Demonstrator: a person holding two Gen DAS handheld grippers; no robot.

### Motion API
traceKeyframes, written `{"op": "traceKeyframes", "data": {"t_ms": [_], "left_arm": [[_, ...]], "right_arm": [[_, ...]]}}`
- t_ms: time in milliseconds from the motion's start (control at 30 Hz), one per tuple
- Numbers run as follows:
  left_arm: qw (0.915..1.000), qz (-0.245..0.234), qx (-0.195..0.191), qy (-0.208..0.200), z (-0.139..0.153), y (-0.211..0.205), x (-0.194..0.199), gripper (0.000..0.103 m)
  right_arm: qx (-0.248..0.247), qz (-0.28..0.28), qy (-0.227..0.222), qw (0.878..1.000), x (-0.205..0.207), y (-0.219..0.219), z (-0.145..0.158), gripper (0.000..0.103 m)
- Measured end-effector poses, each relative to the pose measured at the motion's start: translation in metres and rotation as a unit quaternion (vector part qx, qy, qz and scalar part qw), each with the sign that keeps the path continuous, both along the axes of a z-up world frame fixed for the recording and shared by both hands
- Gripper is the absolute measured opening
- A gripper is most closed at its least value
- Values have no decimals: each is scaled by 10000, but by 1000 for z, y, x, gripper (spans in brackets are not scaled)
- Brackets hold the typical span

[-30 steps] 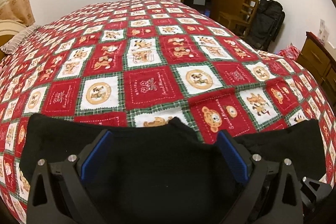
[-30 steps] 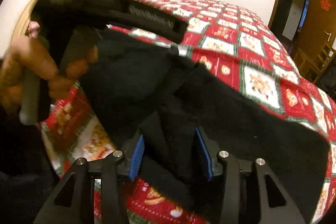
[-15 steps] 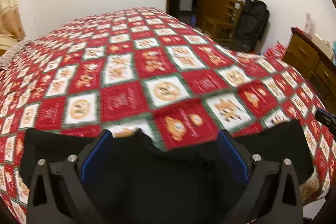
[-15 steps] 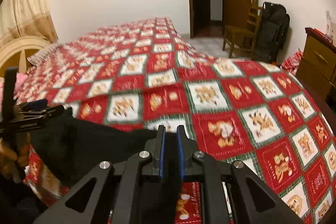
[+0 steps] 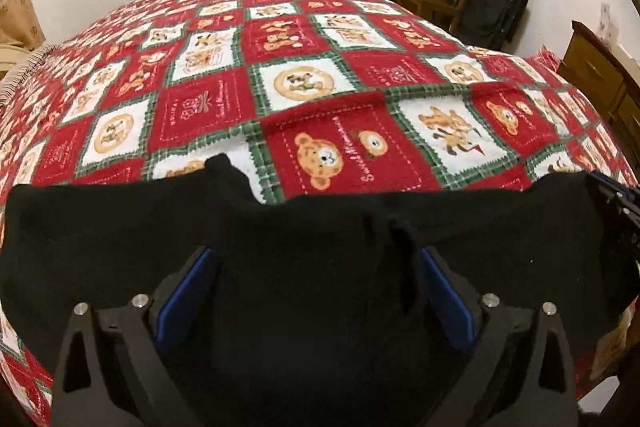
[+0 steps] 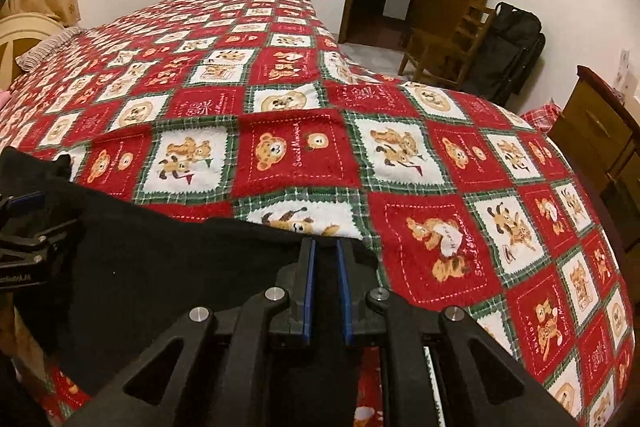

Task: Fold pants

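Note:
The black pants point(image 5: 120, 239) lie in a band across the near edge of the bed quilt point(image 5: 304, 83). My left gripper point(image 5: 316, 259) stands with its jaws wide apart, the blue pads point(image 5: 188, 291) at either side of a bunched hump of pants fabric that hides the tips. In the right wrist view my right gripper point(image 6: 325, 251) is shut on the pants point(image 6: 168, 267) at their right end, black cloth pinched between the narrow pads. The left gripper point(image 6: 24, 227) shows at the far left there, and the right gripper point(image 5: 618, 203) sits at the right edge of the left wrist view.
The red, white and green bear-patterned quilt covers the whole bed. A wooden chair point(image 6: 452, 43) and a black bag point(image 6: 512, 47) stand by the door at the back right. A wooden dresser point(image 6: 600, 131) is at the right, a pillow point(image 6: 48, 47) at the left.
My right gripper has shut on the pants and swung to the right, away from the left one, pulling the fabric out between them. The left gripper has sunk forward into the cloth.

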State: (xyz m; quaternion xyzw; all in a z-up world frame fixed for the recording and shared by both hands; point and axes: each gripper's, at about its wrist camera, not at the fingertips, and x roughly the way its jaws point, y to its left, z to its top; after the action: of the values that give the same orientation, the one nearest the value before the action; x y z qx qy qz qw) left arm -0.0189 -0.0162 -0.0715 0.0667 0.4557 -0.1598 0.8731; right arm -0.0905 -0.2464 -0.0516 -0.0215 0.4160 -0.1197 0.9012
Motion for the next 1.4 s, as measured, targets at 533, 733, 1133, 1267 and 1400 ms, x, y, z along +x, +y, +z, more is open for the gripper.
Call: {"op": "traceKeyframes", "data": {"t_ms": [533,733,1133,1267,1400], "left_arm": [[9998,78,49,-200,18,8,-3,103],[9995,182,-39,-274,27,19,-2,103],[9956,872,-85,-344,31,73,10,102],[9935,1083,-12,-343,27,93,13,102],[9907,1330,-3,-303,23,115,15,102]], "right_arm": [[222,-518,-35,9984,-3,10,14,11],[310,-317,-69,9990,2,31,22,12],[216,90,210,9995,30,88,9,12],[204,148,289,9993,38,104,5,12],[184,235,305,9991,43,118,4,43]]}}
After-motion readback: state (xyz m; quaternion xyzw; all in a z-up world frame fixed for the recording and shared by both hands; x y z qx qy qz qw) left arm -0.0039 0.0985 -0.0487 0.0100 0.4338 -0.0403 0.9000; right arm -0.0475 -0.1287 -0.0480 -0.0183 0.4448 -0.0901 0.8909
